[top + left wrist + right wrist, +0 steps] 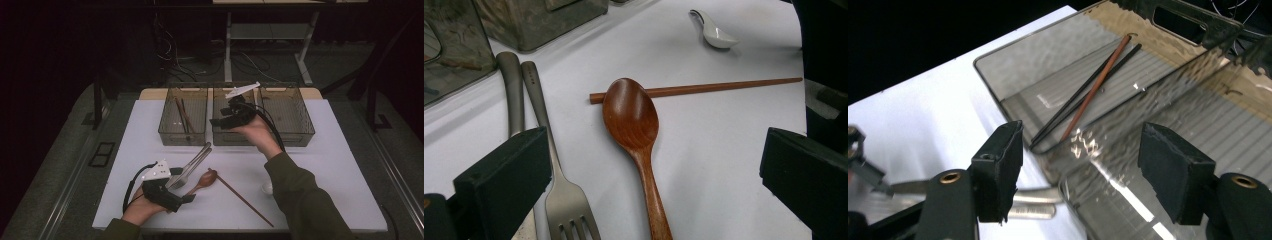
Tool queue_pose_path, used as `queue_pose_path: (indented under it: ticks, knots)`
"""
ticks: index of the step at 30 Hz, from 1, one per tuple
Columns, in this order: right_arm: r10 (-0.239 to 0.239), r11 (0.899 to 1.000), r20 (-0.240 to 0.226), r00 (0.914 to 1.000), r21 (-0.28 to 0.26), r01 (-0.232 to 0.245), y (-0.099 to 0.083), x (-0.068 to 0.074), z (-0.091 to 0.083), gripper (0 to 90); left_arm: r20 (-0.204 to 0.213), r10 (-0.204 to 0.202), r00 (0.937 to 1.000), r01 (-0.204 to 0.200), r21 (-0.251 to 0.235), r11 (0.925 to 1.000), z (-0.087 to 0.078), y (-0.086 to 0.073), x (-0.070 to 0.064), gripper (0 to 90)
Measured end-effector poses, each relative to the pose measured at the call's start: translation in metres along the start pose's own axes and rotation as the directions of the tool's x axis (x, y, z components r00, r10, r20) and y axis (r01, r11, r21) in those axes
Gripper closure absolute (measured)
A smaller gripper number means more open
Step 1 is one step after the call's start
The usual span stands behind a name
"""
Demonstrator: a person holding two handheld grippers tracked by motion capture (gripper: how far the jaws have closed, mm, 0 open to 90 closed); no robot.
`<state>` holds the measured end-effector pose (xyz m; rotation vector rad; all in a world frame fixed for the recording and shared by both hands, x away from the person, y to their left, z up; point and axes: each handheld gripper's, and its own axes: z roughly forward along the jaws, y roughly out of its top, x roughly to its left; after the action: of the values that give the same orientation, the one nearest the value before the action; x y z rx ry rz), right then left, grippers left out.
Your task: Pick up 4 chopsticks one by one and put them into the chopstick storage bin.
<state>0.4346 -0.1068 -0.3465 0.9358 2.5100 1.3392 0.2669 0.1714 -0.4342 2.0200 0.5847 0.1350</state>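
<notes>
Left tongs (654, 175) wide open, empty, straddling brown wooden spoon (634, 130) on white counter (724, 150); right tongs (1083, 170) open, empty, over smoky clear plastic bin (1168, 150).

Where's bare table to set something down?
Free: the table right of the right sleeve, and the left strip beside the bins. Crowded: the front middle, with forks, wooden spoon, chopstick and left gripper.

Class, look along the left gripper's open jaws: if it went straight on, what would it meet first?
Probably the wooden spoon, lying between the left gripper's jaws; beyond its bowl lies the brown chopstick. Depth is uncertain.
</notes>
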Motion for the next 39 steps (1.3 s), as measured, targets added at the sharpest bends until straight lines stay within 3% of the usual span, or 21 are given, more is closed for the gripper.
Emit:
queue_pose_path:
  ticks: [16,26,39]
  knots:
    - [-0.007,1.000,-0.013,0.9999,-0.027,0.006,-0.046,0.002,-0.038,34.1,-0.001,0.001,1.0000,-0.001,0.002,1.0000,0.001,0.000,0.000,0.0]
    - [-0.020,0.999,-0.019,0.9996,-0.046,0.019,-0.077,0.013,-0.063,34.1,-0.005,-0.001,1.0000,0.001,0.003,1.0000,0.001,0.000,0.000,0.0]
    - [0.010,1.000,-0.029,0.9995,-0.004,-0.010,-0.115,0.028,-0.086,33.9,-0.011,0.007,0.9999,-0.006,0.002,1.0000,0.000,0.000,-0.001,0.0]
